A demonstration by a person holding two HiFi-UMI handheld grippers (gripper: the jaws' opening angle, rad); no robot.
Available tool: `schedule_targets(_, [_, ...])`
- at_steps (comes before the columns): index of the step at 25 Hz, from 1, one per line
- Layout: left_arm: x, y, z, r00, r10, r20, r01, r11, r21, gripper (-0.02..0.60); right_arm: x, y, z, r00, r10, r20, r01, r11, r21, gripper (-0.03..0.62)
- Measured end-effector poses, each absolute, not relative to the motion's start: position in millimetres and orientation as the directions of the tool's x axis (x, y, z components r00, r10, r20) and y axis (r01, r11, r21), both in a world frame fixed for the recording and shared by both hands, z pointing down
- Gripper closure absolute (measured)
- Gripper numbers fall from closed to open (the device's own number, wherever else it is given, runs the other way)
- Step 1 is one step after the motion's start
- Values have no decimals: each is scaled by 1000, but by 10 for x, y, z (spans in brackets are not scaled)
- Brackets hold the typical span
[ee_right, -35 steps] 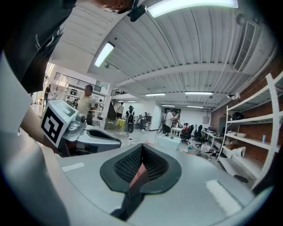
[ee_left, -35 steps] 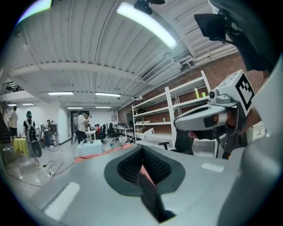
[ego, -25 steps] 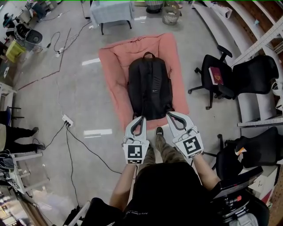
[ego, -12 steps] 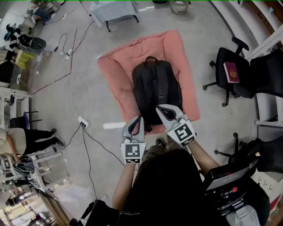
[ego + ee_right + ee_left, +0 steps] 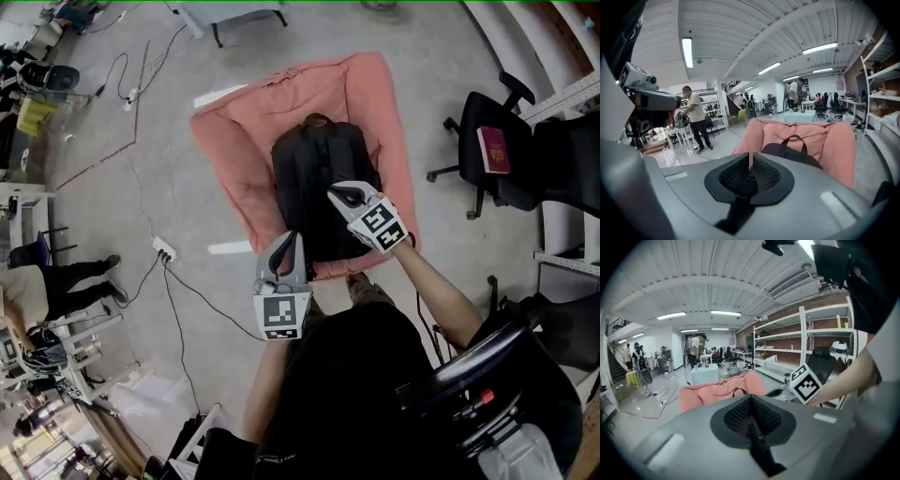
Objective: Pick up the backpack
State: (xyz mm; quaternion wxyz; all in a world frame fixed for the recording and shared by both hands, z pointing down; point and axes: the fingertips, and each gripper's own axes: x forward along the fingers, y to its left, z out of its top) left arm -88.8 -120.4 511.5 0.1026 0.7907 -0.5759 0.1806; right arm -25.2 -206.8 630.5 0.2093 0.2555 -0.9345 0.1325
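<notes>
Backpack (image 5: 323,192), black and soft-sided, lay flat on a pink floor cushion (image 5: 239,164). It was directly under the right hand-held gripper (image 5: 339,195) and just ahead and to the right of the left hand-held gripper (image 5: 293,239). It looked moderately full, so it would likely sag and fold when lifted. The fabric seemed matte rather than slippery, and nothing suggested fragility.

An office chair (image 5: 472,122) stood well off to the right of the right hand-held gripper, clear of any lift.

The right hand-held gripper's jaws had just been opening and stood a narrow slit apart with nothing between them. The left hand-held gripper's jaws were pressed together, empty.

The best hold was probably the top carry loop (image 5: 793,140), standing up at the bag's far end, beyond both hand-held grippers. The shoulder straps could not be made out.

A power strip (image 5: 164,249) with its cable lay on the floor, left of the left hand-held gripper and out of the way.
</notes>
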Motion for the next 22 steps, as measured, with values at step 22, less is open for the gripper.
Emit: schedule_targets(22, [-1420, -1199, 5495, 315, -812, 492, -940, -339, 42, 580, -1056, -2900, 7870, -779, -264, 569, -582, 643, -498, 315])
